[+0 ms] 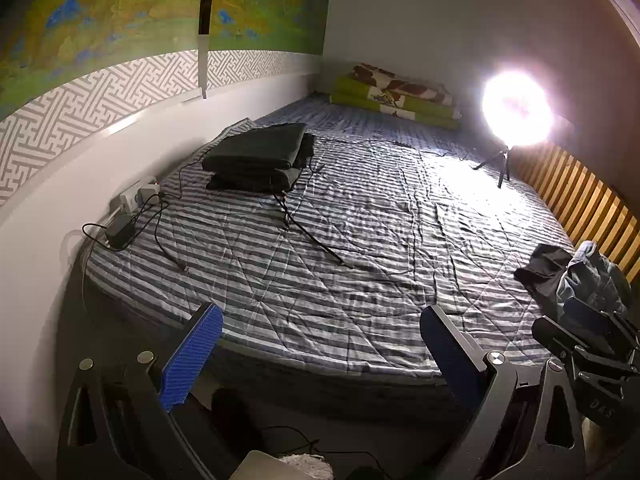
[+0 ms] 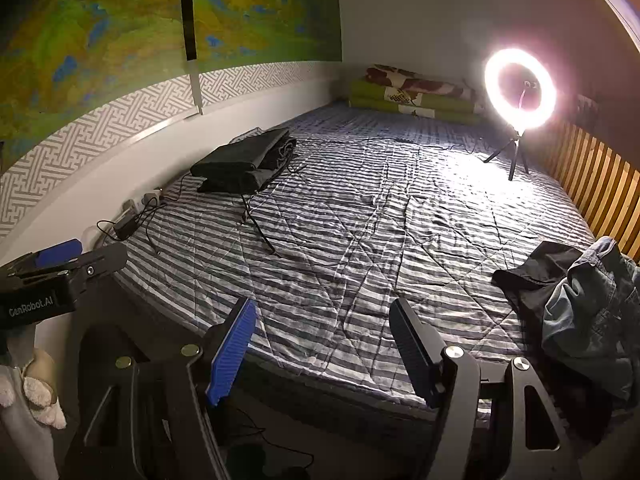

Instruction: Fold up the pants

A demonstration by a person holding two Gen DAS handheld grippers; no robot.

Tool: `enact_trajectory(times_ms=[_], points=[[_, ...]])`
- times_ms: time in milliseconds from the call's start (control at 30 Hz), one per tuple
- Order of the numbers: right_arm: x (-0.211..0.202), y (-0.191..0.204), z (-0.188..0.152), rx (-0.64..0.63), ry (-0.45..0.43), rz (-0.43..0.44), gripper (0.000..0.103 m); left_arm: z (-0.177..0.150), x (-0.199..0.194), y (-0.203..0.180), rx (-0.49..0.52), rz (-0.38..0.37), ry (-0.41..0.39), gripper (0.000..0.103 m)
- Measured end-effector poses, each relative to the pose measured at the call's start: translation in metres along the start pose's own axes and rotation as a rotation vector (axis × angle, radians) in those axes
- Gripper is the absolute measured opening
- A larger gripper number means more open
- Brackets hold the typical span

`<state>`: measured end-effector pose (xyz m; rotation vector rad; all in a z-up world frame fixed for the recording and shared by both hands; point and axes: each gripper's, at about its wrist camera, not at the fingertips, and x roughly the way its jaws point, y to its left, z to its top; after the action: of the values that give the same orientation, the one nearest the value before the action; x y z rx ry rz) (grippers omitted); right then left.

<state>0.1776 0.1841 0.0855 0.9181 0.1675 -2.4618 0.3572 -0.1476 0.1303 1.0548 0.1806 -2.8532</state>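
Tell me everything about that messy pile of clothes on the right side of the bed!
The pile of clothes lies crumpled at the bed's near right corner, beside the wooden slatted rail. It looks like two garments: a faded blue denim one bunched on top, and a black one spread flatter underneath, poking out toward the middle of the striped quilt. Nothing is folded yet. Both claws are open, and neither one touches the pile in these views.
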Motion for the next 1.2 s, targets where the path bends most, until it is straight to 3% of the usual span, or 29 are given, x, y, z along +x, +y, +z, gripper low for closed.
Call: enact_trajectory(times_ms=[1200], points=[[0.022,0.003,0.0,0.022,0.048,0.0,0.066,0.002,0.025,0.006,-0.004,-0.02,0.036,0.101]])
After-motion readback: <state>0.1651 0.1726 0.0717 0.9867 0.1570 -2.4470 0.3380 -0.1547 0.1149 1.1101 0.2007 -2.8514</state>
